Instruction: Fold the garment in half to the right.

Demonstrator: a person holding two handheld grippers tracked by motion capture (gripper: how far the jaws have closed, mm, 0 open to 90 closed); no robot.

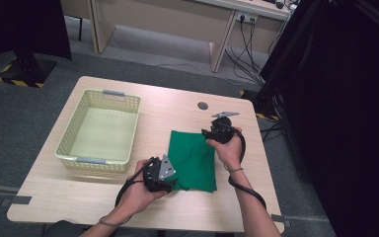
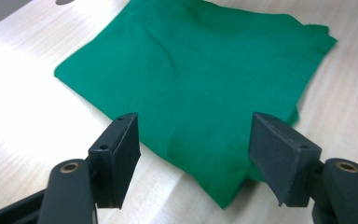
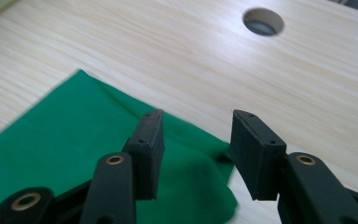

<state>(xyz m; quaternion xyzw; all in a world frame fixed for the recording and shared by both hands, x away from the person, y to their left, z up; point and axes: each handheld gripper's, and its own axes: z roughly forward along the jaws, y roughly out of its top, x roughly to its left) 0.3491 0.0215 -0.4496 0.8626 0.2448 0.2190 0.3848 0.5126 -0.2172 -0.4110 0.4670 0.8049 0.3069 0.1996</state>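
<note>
the wooden table carries everything, with the pale slatted basket standing empty well off to the left gripper's outer side, probably the place the cloth is meant to end up. the folded green cloth lies flat between the two grippers. the left gripper hovers at the cloth's near corner, jaws apart with the corner between them but no pad pressing. the right gripper hangs over the far corner, jaws likewise spread and clear of the fabric, so nothing is clamped.
</note>
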